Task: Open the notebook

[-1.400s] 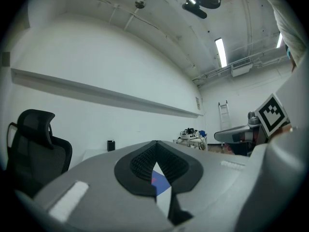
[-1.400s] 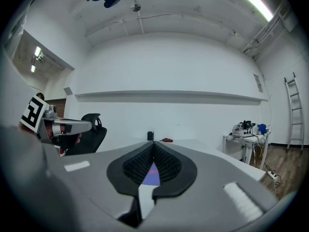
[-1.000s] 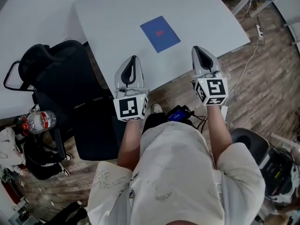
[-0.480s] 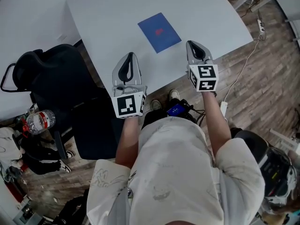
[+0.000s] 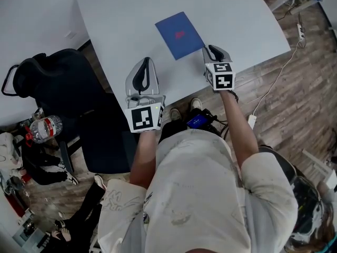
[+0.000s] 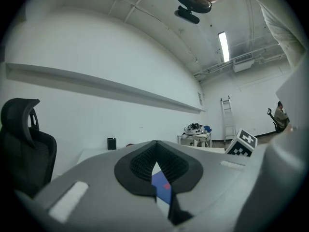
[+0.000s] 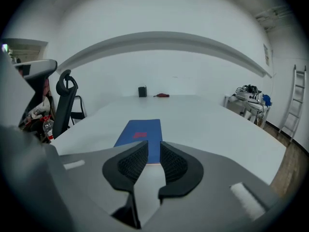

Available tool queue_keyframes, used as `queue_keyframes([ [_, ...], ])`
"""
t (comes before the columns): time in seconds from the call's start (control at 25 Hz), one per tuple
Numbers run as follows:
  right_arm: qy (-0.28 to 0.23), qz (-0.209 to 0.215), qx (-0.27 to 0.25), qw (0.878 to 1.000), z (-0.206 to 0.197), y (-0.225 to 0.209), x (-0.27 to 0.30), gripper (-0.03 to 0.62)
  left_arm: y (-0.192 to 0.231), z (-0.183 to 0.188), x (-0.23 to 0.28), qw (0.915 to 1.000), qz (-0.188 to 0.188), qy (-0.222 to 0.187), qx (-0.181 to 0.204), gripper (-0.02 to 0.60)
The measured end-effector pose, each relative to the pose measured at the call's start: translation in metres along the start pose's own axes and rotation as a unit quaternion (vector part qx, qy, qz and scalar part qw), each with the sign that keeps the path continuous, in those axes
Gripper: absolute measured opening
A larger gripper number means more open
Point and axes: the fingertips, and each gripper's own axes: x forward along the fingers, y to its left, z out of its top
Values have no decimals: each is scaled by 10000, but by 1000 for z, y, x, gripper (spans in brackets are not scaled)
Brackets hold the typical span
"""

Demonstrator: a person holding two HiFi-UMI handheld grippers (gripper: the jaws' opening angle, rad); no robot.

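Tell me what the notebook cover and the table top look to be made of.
The notebook: likely card or a paper-backed cover, matte blue with a small red mark; it lies flat and thin and shows no glare. The table: probably laminate or painted board, smooth pale white-grey; the surface is even, with no grain visible.

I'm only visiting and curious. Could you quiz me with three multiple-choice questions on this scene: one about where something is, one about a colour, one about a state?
1. Where does the notebook lie?
A) inside a box
B) on the white table
C) on a stool

2. What colour is its cover?
A) green
B) yellow
C) blue

3. What state is it in?
A) closed, lying flat
B) open at the middle
C) standing on edge

Answers: 1 B, it rests on the tabletop; 2 C, the cover is blue with a small red mark; 3 A, only the cover shows, no pages.
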Motion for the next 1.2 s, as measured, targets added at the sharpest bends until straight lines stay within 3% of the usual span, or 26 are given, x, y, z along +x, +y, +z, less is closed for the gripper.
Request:
queue_keyframes([
  [0.6, 809, -40, 238, 9964, -37, -1, 32, 106, -3, -2, -5, 9999, 38, 95, -1, 18],
  [1.2, 1288, -141, 697, 9891, -51, -7, 47, 112, -3, -4, -9, 9998, 48, 176, 3, 18],
])
